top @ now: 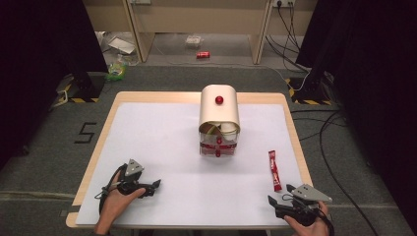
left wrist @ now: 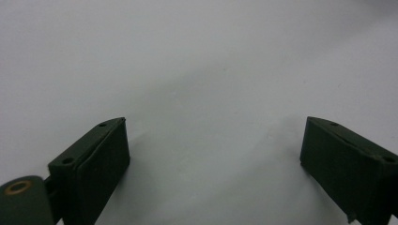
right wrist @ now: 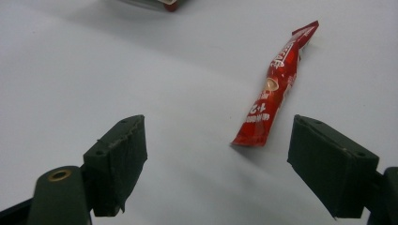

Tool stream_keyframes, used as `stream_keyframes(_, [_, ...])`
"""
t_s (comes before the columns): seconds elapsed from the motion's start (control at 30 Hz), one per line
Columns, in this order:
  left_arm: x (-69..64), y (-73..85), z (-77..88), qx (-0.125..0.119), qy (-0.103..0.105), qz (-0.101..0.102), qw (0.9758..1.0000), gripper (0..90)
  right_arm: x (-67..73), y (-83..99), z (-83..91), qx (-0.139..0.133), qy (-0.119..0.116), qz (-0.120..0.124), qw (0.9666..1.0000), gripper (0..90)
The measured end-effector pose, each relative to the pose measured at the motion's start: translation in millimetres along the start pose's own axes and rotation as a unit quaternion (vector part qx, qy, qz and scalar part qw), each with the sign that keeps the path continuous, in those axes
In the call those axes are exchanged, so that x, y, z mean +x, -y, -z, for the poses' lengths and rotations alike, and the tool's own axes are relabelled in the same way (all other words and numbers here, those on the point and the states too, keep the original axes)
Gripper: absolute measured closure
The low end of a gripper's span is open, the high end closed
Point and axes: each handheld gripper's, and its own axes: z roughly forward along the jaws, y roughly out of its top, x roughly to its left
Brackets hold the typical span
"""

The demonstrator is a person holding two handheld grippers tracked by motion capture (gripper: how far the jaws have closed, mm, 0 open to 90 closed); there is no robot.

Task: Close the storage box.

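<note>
A red stick sachet (top: pixel 274 170) (right wrist: pixel 272 89) lies flat on the white table sheet (top: pixel 162 137) at the right. My right gripper (top: pixel 280 194) (right wrist: pixel 239 164) rests just below the sachet's near end, jaws wide open and empty. At the lower left my left gripper (top: pixel 153 188) (left wrist: pixel 213 161) is open over bare sheet, nothing between its jaws. A cream box with a curved lid and a red knob (top: pixel 219 117) stands mid-table at the back. Its clear front shows cups and red items inside.
The wooden table edge (top: pixel 93 152) frames the white sheet. On the floor beyond lie a red can (top: pixel 202 54), bags and cables. Black stands flank the table's far corners.
</note>
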Motion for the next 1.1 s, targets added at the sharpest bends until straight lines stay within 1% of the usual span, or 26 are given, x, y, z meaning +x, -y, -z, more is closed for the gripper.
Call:
stream_keyframes(0.17, [-0.1,0.0,0.0,0.000,0.000,0.000,1.0000,7.7,-0.3,3.9,2.2,0.011,0.006,0.000,0.9999,20.1])
stream_keyframes(0.37, [0.0,0.0,0.0,0.000,0.000,0.000,1.0000,7.7,-1.9,7.0,3.2,0.020,0.010,0.008,0.9997,20.0])
stream_keyframes(0.5, [0.0,0.0,0.0,0.000,0.000,0.000,1.0000,7.7,-2.4,8.7,4.1,0.027,0.010,0.008,0.9996,20.1])
stream_keyframes(0.87, [-0.1,0.0,0.0,0.000,0.000,0.000,1.0000,7.7,-3.0,13.0,4.6,0.038,0.017,0.020,0.9989,19.5])
stream_keyframes(0.97, [-0.1,0.0,0.0,0.000,0.000,0.000,1.0000,7.7,-2.7,14.1,5.1,0.042,0.017,0.015,0.9989,19.5])
stream_keyframes(1.1, [-0.1,0.0,0.0,0.000,0.000,0.000,1.0000,7.7,-3.9,15.1,5.3,0.044,0.017,0.020,0.9987,19.5])
